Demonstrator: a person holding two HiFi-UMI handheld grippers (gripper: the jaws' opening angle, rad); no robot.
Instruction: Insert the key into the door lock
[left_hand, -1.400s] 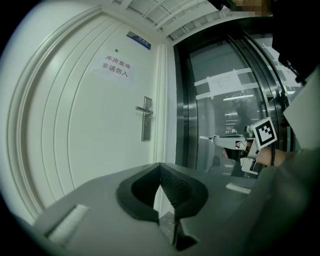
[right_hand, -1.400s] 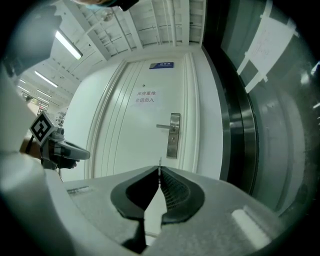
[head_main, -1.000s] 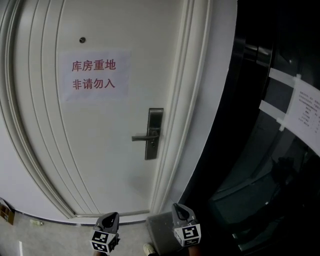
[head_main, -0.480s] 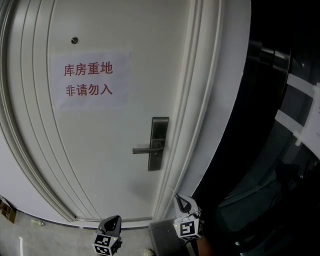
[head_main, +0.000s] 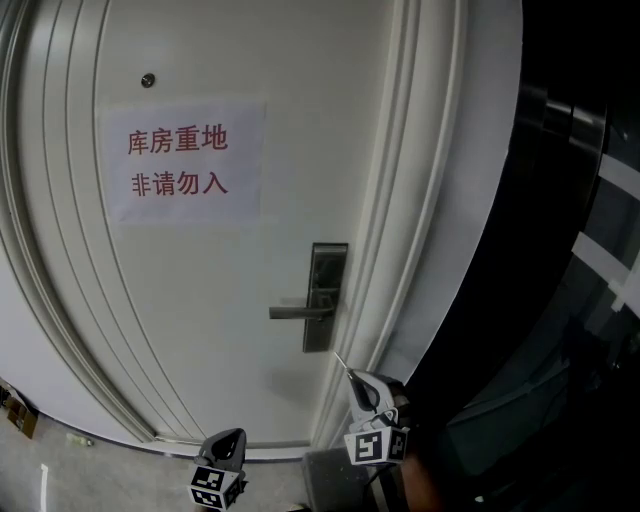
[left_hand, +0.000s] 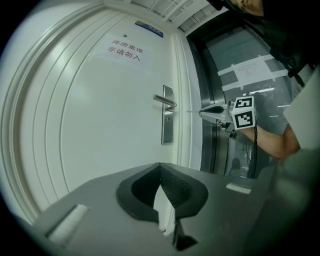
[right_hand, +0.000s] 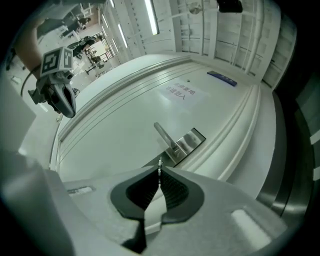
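Observation:
The silver lock plate (head_main: 325, 297) with its lever handle (head_main: 297, 312) sits on the white door (head_main: 200, 300). My right gripper (head_main: 362, 388) hangs just below and right of the plate, shut on a thin key (head_main: 342, 362) whose tip juts toward the lock. In the right gripper view the key (right_hand: 159, 167) pokes from the closed jaws, pointing at the lock plate (right_hand: 189, 142). The left gripper view has the lock plate (left_hand: 168, 121) ahead and the right gripper (left_hand: 214, 111) beside it. My left gripper (head_main: 226, 447) is lower, near the door's foot, shut and empty.
A paper notice (head_main: 185, 160) with red characters hangs on the door under a peephole (head_main: 148, 80). The moulded door frame (head_main: 425, 200) runs right of the lock. Dark metal doors (head_main: 570, 250) with taped paper stand further right. A small object (head_main: 20, 415) lies on the floor at left.
The right gripper has risen toward the lock and rolled, and the key now shows at its tip. The door looms closer. The left gripper has drifted slightly.

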